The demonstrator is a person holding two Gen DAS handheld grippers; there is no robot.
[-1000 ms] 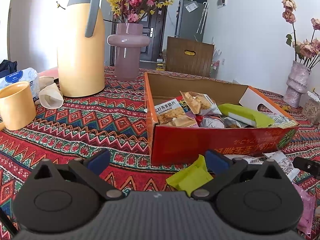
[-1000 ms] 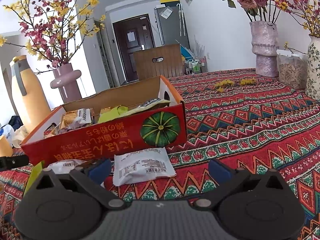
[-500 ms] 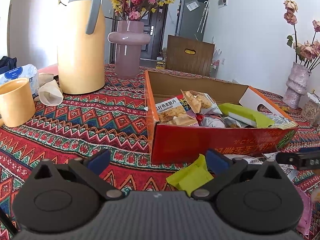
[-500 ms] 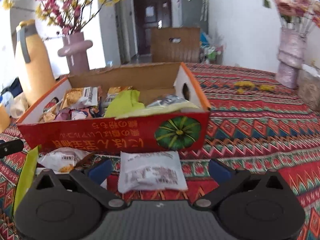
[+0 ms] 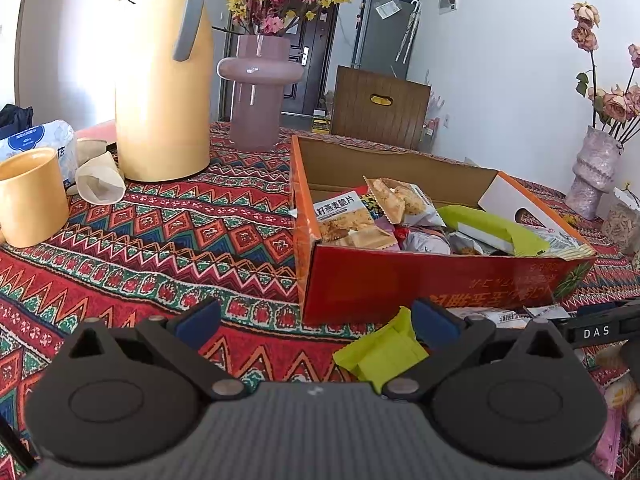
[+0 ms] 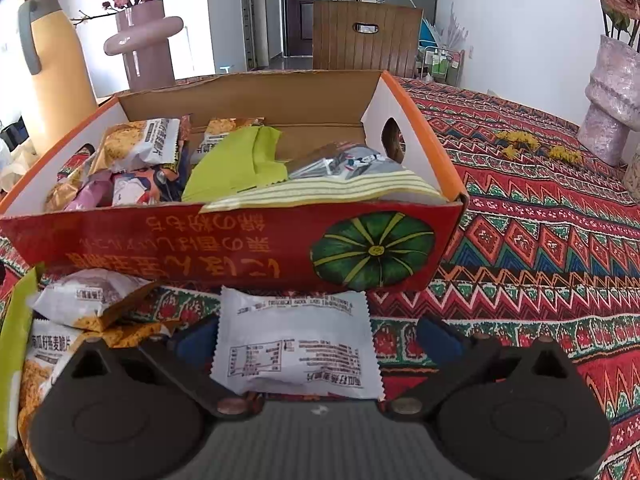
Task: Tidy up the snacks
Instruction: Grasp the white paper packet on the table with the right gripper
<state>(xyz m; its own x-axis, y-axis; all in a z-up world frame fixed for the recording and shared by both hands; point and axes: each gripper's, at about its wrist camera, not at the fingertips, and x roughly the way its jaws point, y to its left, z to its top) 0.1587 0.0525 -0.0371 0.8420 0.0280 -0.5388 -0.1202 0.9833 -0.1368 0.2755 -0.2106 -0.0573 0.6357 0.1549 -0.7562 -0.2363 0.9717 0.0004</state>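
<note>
Right gripper hovering wide open around white crinkled snack packet lying before red cardboard snack box — possibly not touching. Left gripper gaping, empty, lime-green wrapper beside its finger.

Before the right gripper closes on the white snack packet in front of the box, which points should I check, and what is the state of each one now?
1. Right gripper open: ok, the blue pads stand wide apart.
2. White snack packet between the pads: ok, it lies flat on the tablecloth, roughly centred.
3. Packet free of other things: ok, the oat crisp packets lie to its left, apart; its far edge is close to the cardboard box.
4. Pads low enough to pinch: cannot tell from this view.
5. Room in the box: ok, bare cardboard shows at the back.
6. Left gripper out of the way: ok, open beside the green packet.
</note>
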